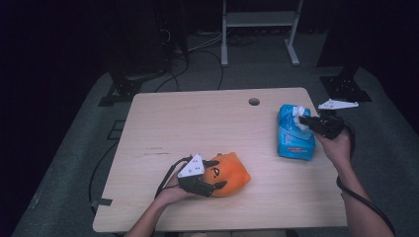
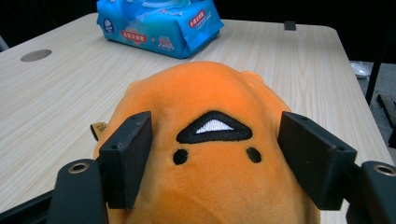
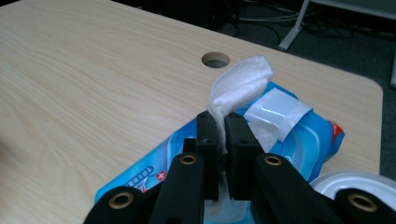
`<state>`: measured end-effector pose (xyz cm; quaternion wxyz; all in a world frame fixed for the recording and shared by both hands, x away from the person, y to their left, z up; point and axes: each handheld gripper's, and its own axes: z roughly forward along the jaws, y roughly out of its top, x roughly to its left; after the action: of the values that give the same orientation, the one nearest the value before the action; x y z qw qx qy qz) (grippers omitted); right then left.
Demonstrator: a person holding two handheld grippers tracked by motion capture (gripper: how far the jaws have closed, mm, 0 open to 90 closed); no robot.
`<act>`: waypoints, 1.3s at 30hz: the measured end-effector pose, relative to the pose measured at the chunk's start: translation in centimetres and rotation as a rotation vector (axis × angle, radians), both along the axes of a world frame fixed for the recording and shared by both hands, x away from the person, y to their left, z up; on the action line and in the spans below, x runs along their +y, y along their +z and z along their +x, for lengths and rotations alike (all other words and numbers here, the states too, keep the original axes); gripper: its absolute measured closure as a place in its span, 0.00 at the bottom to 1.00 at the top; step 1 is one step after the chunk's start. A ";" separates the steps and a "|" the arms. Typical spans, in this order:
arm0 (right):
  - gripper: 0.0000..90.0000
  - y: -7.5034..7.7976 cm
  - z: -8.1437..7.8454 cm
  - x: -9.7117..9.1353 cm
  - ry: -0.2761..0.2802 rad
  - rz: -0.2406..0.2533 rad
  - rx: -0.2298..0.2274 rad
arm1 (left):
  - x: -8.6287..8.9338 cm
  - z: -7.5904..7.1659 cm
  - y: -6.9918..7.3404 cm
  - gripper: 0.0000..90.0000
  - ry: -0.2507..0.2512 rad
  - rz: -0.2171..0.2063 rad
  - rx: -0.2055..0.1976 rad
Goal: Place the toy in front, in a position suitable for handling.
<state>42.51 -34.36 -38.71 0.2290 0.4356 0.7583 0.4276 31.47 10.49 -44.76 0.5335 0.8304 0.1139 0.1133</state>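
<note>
An orange plush toy (image 1: 233,174) with a stitched face lies near the table's front edge. My left gripper (image 1: 218,174) comes at it from the left, and its two black pads press the plush toy (image 2: 215,93) on both sides. At the right a blue wet-wipe pack (image 1: 295,138) lies flat. My right gripper (image 1: 302,120) is over its top end, shut on a white wipe (image 3: 240,81) that sticks up out of the pack's (image 3: 299,135) opening. The right gripper's (image 3: 223,126) jaws stand nearly together with the wipe pinched between them.
The wooden table (image 1: 197,123) has a round cable hole (image 1: 254,101) near its far edge. A white round lid (image 3: 355,184) shows beside the pack. A metal stand (image 1: 259,19) and cables are on the dark floor beyond. The wipe pack (image 2: 159,23) lies beyond the plush.
</note>
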 end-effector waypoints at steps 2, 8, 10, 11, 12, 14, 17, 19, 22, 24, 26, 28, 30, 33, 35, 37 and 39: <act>0.94 0.8 -0.4 0.1 0.019 -0.011 -0.018 | 0.0 0.0 0.0 0.30 0.001 -0.004 0.002; 0.94 3.5 -2.1 0.6 0.063 0.016 -0.070 | -0.1 -0.1 0.1 0.26 -0.002 0.007 -0.003; 0.94 4.5 -3.0 1.0 0.095 0.016 -0.085 | -0.2 -0.2 0.1 0.23 0.002 0.012 -0.010; 0.94 5.3 -4.1 1.7 0.135 0.029 -0.088 | -0.2 -0.2 0.4 0.22 0.006 0.021 -0.021; 0.94 5.3 -4.1 1.7 0.135 0.029 -0.088 | -0.2 -0.2 0.4 0.21 0.006 0.021 -0.021; 0.94 5.9 -5.3 2.5 0.181 0.032 -0.097 | -0.2 -0.2 0.8 0.18 0.015 0.026 -0.023; 0.94 6.5 -8.0 4.9 0.306 0.051 -0.101 | 0.0 -0.4 1.4 0.16 0.024 0.020 -0.024; 0.94 6.7 -9.2 5.9 0.353 0.054 -0.099 | 0.3 -0.6 1.9 0.16 0.021 0.014 -0.032; 0.94 6.9 -10.4 7.1 0.410 0.073 -0.091 | 0.5 -0.7 2.3 0.15 0.021 0.010 -0.038; 0.94 7.0 -11.5 8.3 0.468 0.104 -0.089 | 0.7 -0.7 2.4 0.14 0.029 0.021 -0.031; 0.94 7.0 -12.4 9.6 0.526 0.109 -0.075 | 0.8 -0.7 2.3 0.14 0.039 0.039 -0.015; 0.94 7.0 -13.1 10.8 0.579 0.132 -0.063 | 1.0 -0.7 2.2 0.13 0.044 0.056 -0.006; 0.94 6.8 -13.6 12.1 0.645 0.145 -0.043 | 1.2 -0.8 2.0 0.13 0.053 0.071 -0.007; 0.94 6.2 -13.7 13.4 0.721 0.189 0.011 | 1.6 -0.9 1.8 0.14 0.058 0.071 0.006; 0.94 5.5 -13.3 14.0 0.750 0.216 0.049 | 1.8 -0.9 1.6 0.17 0.052 0.071 0.010; 0.94 4.7 -12.7 14.6 0.768 0.219 0.089 | 1.9 -0.7 1.2 0.22 0.043 0.055 0.023; 0.94 3.6 -11.8 15.1 0.768 0.223 0.123 | 2.0 -0.7 1.2 0.24 0.039 0.059 0.019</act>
<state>30.67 -19.24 -35.12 -0.0418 0.1675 0.8271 0.5349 30.78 12.49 -43.55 0.5052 0.8446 0.1316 0.1190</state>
